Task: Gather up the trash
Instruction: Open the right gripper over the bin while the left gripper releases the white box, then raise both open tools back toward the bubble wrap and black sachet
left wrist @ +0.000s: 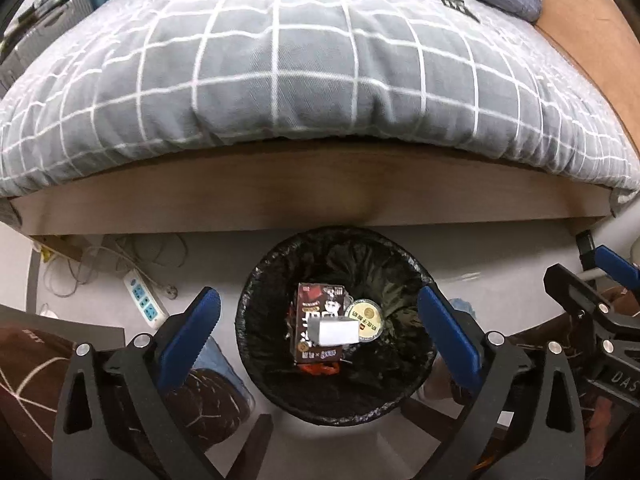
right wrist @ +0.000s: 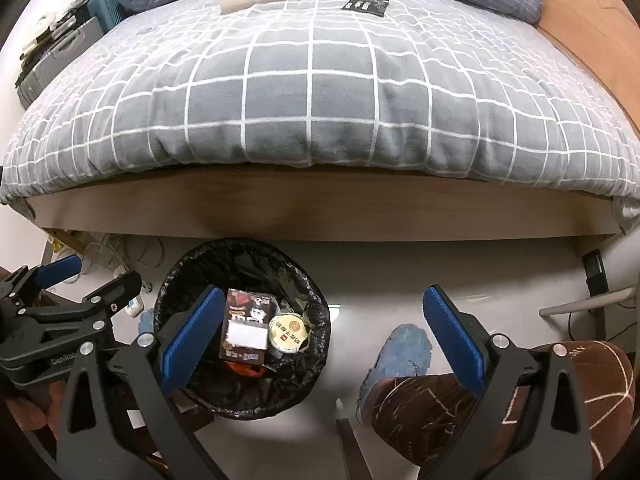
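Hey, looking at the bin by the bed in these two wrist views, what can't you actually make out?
- Trash bin: its bottom is hidden under the brown carton and round lid, both views.
- White patch on the carton: blurred, unreadable.
- Red scrap beneath the carton: mostly covered, so I can't identify it.
- Dark packet on the quilt: print too small.
- Power strip: the right view's left tongs hide most of it.

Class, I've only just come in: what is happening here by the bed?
A person with a gripper in each hand is collecting trash into a black-lined bin on the floor by the bed. A brown carton and a round yellow lid lie inside it. The left gripper hangs above the bin, fingers wide apart with nothing between them. The right gripper is open and empty too, beside the bin. A dark packet lies on the quilt.
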`<state>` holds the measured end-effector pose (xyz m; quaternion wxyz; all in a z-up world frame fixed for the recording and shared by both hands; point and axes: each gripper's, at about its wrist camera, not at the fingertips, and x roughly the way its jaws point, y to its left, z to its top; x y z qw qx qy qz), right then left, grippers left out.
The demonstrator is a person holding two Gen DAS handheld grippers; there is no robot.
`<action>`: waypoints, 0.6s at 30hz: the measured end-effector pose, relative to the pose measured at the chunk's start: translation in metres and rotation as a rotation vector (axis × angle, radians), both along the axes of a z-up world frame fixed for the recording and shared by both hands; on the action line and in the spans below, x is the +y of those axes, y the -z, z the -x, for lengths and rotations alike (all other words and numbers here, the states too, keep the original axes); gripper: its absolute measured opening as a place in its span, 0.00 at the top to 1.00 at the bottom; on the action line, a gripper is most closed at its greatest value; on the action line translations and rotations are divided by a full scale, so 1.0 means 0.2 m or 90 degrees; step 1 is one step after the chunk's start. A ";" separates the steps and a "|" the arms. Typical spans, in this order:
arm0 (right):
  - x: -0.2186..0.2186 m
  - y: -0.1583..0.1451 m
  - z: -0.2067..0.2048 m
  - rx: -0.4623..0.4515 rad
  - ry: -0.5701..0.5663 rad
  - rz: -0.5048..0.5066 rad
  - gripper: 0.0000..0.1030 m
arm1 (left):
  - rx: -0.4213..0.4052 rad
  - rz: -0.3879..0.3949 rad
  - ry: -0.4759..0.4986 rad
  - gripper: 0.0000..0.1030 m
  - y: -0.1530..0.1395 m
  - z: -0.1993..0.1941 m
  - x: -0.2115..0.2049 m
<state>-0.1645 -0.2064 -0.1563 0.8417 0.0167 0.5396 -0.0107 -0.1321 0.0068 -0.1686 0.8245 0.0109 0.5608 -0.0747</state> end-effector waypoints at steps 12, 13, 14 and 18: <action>-0.04 -0.26 -0.05 -0.060 0.020 0.002 0.07 | -0.045 -0.001 -0.011 0.06 -0.25 -0.04 0.06; -0.05 -0.28 -0.06 -0.065 0.021 0.000 0.07 | -0.051 0.002 -0.013 0.06 -0.28 -0.04 0.07; -0.05 -0.30 -0.06 -0.073 0.022 -0.002 0.07 | -0.055 0.003 -0.013 0.06 -0.30 -0.04 0.07; -0.05 -0.38 -0.08 -0.095 0.025 0.006 0.07 | -0.074 0.002 -0.016 0.06 -0.38 -0.06 0.08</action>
